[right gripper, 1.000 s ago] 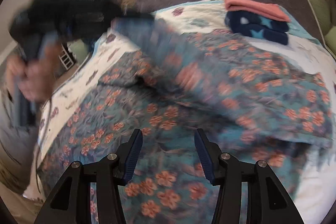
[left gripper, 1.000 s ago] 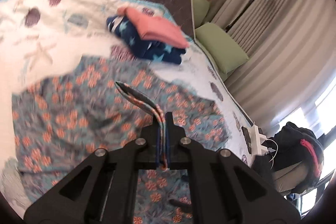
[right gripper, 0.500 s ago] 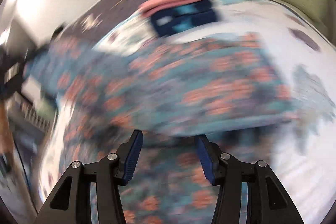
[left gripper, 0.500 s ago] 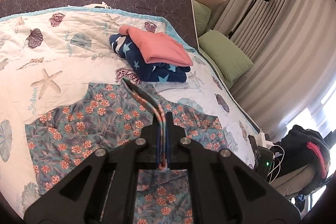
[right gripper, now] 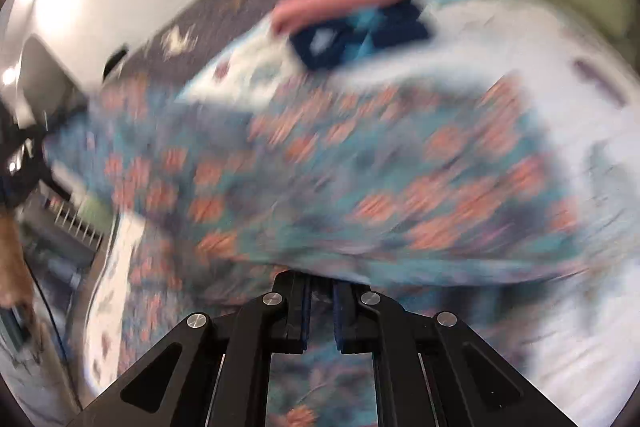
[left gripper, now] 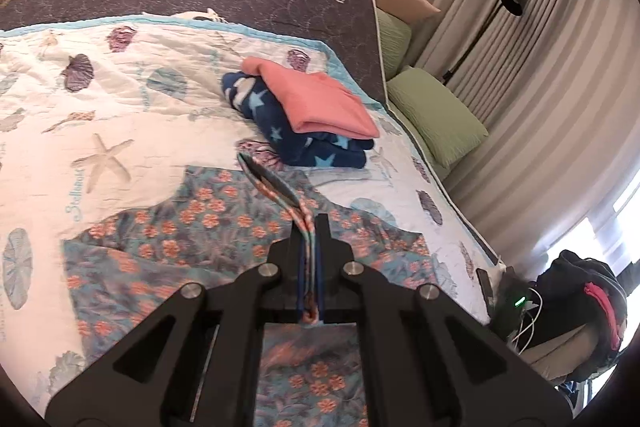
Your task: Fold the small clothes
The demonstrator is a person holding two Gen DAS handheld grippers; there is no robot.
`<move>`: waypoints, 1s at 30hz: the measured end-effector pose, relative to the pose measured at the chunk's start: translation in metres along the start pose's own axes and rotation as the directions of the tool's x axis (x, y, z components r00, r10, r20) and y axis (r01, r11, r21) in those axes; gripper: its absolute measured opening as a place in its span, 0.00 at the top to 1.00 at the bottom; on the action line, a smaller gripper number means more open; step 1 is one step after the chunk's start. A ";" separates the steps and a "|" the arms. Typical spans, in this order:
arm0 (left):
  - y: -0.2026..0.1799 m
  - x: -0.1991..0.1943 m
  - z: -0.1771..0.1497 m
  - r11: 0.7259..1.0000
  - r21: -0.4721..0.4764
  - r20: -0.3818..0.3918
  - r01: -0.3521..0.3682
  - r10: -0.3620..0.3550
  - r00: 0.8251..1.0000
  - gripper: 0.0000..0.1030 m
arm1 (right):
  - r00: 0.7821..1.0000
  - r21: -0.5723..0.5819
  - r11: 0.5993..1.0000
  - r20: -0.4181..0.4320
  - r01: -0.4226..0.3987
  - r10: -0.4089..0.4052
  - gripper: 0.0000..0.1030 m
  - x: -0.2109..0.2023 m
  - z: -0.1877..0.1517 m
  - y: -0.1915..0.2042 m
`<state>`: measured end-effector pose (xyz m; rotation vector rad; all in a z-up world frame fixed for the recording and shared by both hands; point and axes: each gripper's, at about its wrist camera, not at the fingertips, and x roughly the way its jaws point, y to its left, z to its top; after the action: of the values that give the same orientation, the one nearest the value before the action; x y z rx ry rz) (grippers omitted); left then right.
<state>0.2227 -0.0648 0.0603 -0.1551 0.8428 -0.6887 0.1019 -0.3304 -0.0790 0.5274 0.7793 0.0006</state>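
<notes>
My biggest worry is the floral garment, spread on the bed quilt in front of the folded pile: pull my hands apart unevenly and it skews or drags into that stack. My left gripper is pinched on a raised fold. My right gripper has just been closing at the cloth's edge, jaws nearly together, but blur hides whether fabric is caught, so it may slip free.

2 wrist views, low over bed, sharing folded pile
</notes>
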 end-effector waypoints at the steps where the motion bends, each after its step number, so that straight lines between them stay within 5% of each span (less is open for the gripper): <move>1: 0.003 -0.002 0.000 1.000 -0.004 0.003 -0.003 0.003 1.000 0.95 | 1.000 0.012 1.000 0.025 0.017 -0.018 0.93 -0.007 0.005 -0.007; 4: 0.015 -0.004 -0.003 1.000 -0.020 0.007 -0.004 0.004 1.000 0.95 | 0.999 0.038 0.998 -0.009 0.045 -0.045 0.92 -0.010 0.010 -0.025; 8: 0.033 0.001 -0.014 0.998 -0.054 -0.023 -0.023 0.021 1.000 0.95 | 0.988 0.009 0.997 -0.135 0.073 -0.071 0.74 0.006 -0.006 -0.030; 18: 0.082 -0.021 -0.022 0.991 -0.118 0.002 -0.066 0.067 0.998 0.95 | 0.997 -0.082 0.995 -0.043 0.062 -0.066 0.50 -0.036 -0.014 -0.021; 21: 0.101 -0.031 -0.030 0.987 -0.131 0.019 -0.090 0.094 0.995 0.95 | 0.996 -0.087 0.992 -0.026 0.086 -0.088 0.49 -0.039 -0.015 -0.024; 26: 0.153 -0.007 -0.066 0.955 -0.203 -0.090 -0.217 0.202 0.975 0.95 | 0.993 -0.026 0.994 -0.050 0.105 -0.106 0.48 -0.030 -0.021 -0.040; 30: 0.182 0.007 -0.091 0.936 -0.273 -0.141 -0.224 0.192 0.971 0.94 | 0.992 -0.016 0.993 -0.062 0.113 -0.114 0.49 -0.028 -0.024 -0.045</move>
<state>0.2499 0.0841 -0.0759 -0.2858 1.0494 -0.3750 0.0577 -0.3640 -0.0950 0.4724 0.8699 -0.0835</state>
